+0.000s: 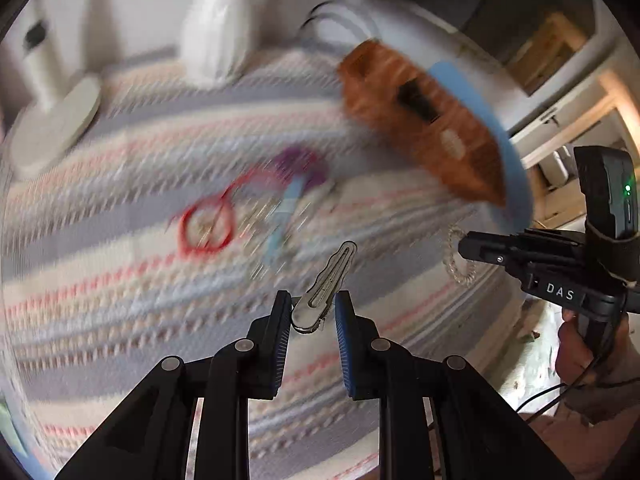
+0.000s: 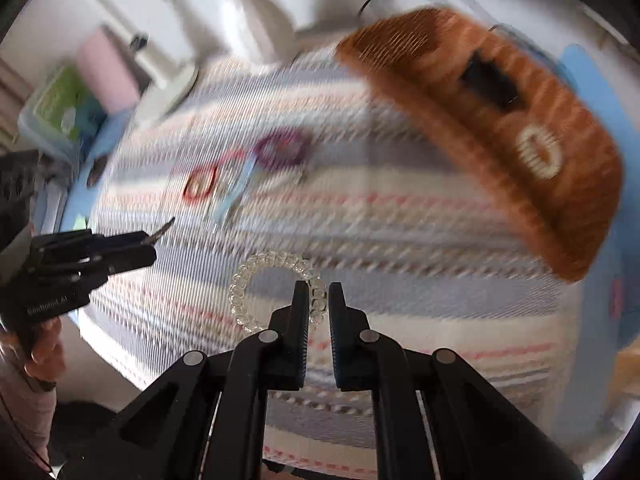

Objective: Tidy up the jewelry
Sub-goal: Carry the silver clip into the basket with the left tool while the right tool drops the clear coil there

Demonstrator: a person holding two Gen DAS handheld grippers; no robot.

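My left gripper [image 1: 313, 312] is shut on a silver hair clip [image 1: 328, 280] and holds it above the striped cloth [image 1: 120, 280]. My right gripper [image 2: 318, 300] is shut on a clear coil hair tie [image 2: 256, 280], held above the cloth [image 2: 400, 260]. The brown woven basket [image 1: 424, 120] stands at the far right; in the right wrist view the basket [image 2: 500, 128] holds a pale ring-shaped item. A red ring [image 1: 206, 226], a purple ring [image 1: 304, 164] and a light blue clip [image 1: 284, 216] lie blurred on the cloth.
A white stand with a round base [image 1: 56, 124] is at the far left. A white object [image 1: 216, 36] is at the back. A pink cylinder [image 2: 108, 72] and a green-lidded box [image 2: 60, 116] are at the left.
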